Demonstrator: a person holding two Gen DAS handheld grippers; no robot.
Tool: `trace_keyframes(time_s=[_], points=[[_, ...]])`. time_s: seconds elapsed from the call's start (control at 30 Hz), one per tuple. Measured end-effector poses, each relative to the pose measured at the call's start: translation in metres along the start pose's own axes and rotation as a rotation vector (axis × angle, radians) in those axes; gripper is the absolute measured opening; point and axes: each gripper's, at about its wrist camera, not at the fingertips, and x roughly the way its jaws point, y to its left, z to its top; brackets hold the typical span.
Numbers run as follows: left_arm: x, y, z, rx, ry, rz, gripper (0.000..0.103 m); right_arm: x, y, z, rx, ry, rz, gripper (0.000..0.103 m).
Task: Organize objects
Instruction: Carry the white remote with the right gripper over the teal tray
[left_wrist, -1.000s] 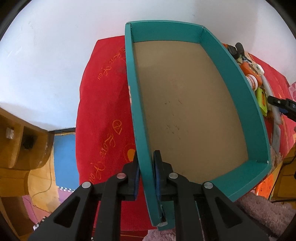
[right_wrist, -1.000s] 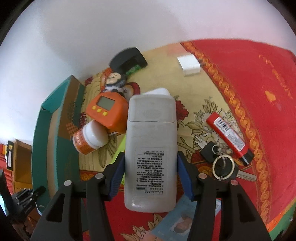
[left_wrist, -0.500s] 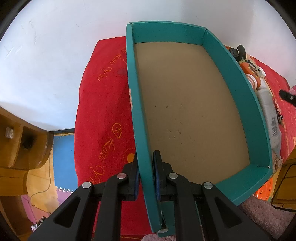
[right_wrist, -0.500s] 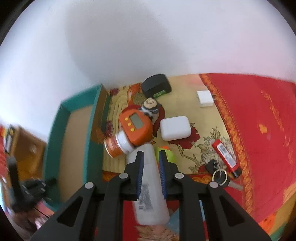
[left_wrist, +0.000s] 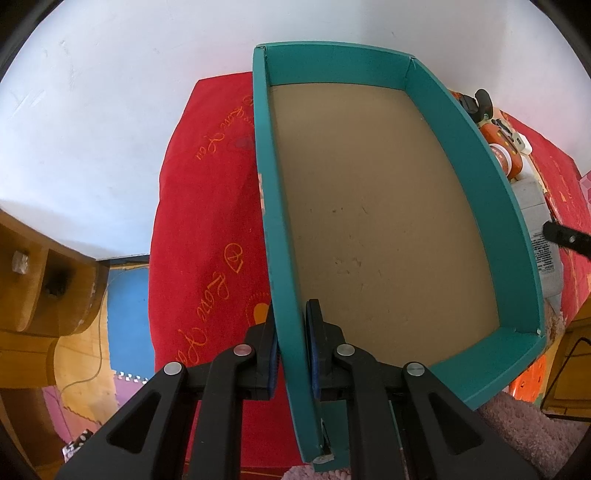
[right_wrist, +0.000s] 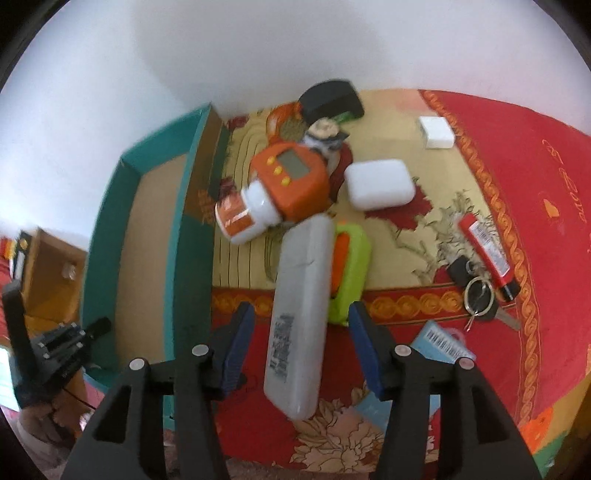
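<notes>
- Left gripper (left_wrist: 291, 347) is clamped tight on the near side wall of the teal tray (left_wrist: 509, 206), one pad outside and one inside; the tray's brown floor has nothing on it as far as I can see
- tray sits on a red cloth (left_wrist: 207, 206) with gold script, white wall behind it; some wooden furniture (left_wrist: 33, 280) off to the left
- right gripper (right_wrist: 301, 341) is spread wide, blue pads well apart; the grey-white bottle (right_wrist: 301, 314) lies lengthwise between them, and neither pad looks to be touching it
- bottle is flat on the patterned cloth, just beside the tray's outer wall, cap end pointing at the orange timer (right_wrist: 291, 181); a lime green thing (right_wrist: 351, 266) is right up against its right side
- orange-labelled jar (right_wrist: 240, 218) leans on the timer; white case (right_wrist: 380, 184) to the right of it
- further right: red lighter (right_wrist: 485, 254), keys on a ring (right_wrist: 478, 295), small white block (right_wrist: 437, 133); black box (right_wrist: 330, 99) and a little figurine (right_wrist: 325, 133) at the back
</notes>
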Motion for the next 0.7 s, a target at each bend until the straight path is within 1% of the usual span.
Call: trace_keyframes(time_s=[0.1,0.17,0.27,0.37,0.53,0.7], points=[[0.0,0.001,0.0,0.0,-0.001,-0.002,0.014,0.008,0.012,-0.002,-0.022,0.007,-0.008,0.054],[0.0,0.001,-0.001,0.002,-0.001,-0.004,0.014,0.005,0.019,-0.002,-0.037,-0.016,-0.009,0.053],[0.0,0.001,0.0,0.003,-0.001,-0.006,0.014,0.0,0.027,-0.002,-0.065,-0.052,0.031,0.053],[0.0,0.001,0.0,0.006,0.0,-0.007,0.014,-0.001,0.035,0.0,-0.092,-0.069,0.074,0.053],[0.0,0.001,0.001,0.008,0.0,-0.006,0.014,0.008,0.044,0.0,-0.117,-0.057,0.104,0.053],[0.001,0.001,0.001,0.011,0.0,-0.008,0.014,0.021,0.034,-0.003,-0.078,-0.023,0.067,0.053]])
